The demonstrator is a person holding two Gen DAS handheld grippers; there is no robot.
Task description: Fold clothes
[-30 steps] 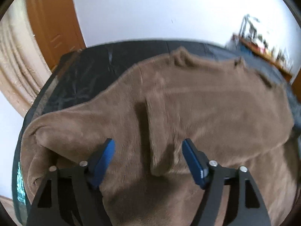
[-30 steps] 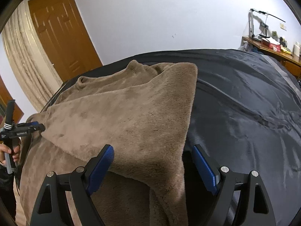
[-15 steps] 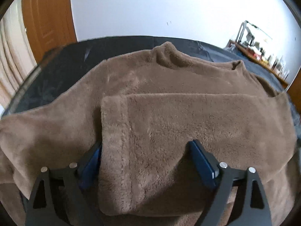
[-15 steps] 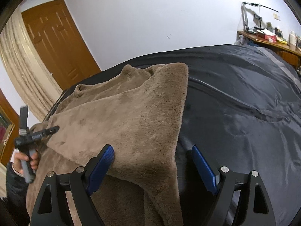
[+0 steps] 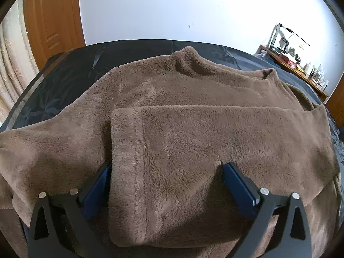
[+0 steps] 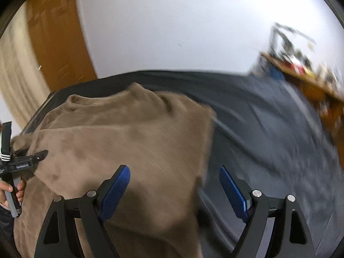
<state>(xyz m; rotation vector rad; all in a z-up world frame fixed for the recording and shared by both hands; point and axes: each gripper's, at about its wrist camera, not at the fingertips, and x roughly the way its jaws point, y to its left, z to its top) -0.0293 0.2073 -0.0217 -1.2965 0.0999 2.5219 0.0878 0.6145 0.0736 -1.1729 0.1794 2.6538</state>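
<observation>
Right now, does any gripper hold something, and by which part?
Nothing is held. Both grippers, left and right, are open over the brown sweater; its folded-over sleeve lies between the left fingers.

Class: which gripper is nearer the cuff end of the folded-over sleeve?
Left. The left gripper straddles the cuff end of the sleeve; the right gripper is open over the brown fleece top by its other edge.

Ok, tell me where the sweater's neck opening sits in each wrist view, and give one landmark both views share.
Left wrist view: the brown sweater shows its neck opening at upper right, near the far edge.
Right wrist view: the neck opening lies at upper left, blurred.
Shared landmark: the wooden door at upper left in both.
</observation>
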